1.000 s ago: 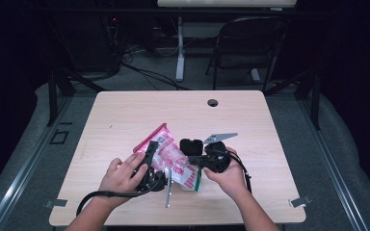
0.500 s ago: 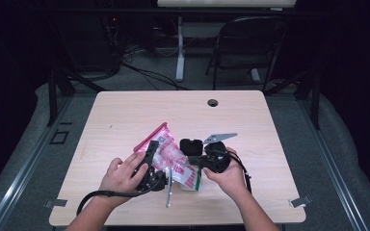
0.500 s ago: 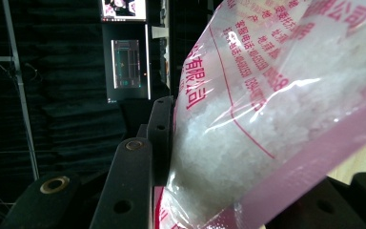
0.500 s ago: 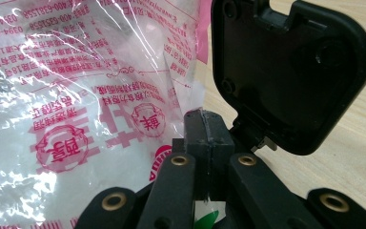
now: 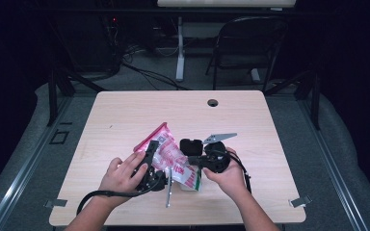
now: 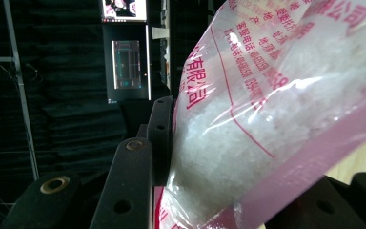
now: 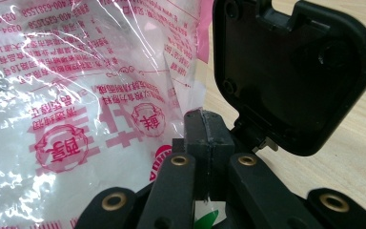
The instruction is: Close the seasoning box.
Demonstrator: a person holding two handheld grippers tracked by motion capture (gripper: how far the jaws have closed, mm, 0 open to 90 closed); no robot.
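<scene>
Nothing changing since a moment ago: we are keeping bag [image 5: 166, 153] up, left gripper [image 5: 149, 161] squeezing its side, right gripper [image 5: 196, 161] pinching near corner tight.

Dark recording lab, black curtains [image 6: 66, 129], lit monitors [image 6: 128, 64], floor cables [image 5: 139, 72], wooden table [image 5: 125, 110]

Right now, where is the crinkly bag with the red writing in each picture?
High view: the bag lies near the front middle of the table, between the two hands.
Left gripper view: the bag covers the right side, pressed against a black finger.
Right gripper view: the bag covers the left side.
Shared landmark: the red printing on the bag, and the light wooden tabletop.
</scene>
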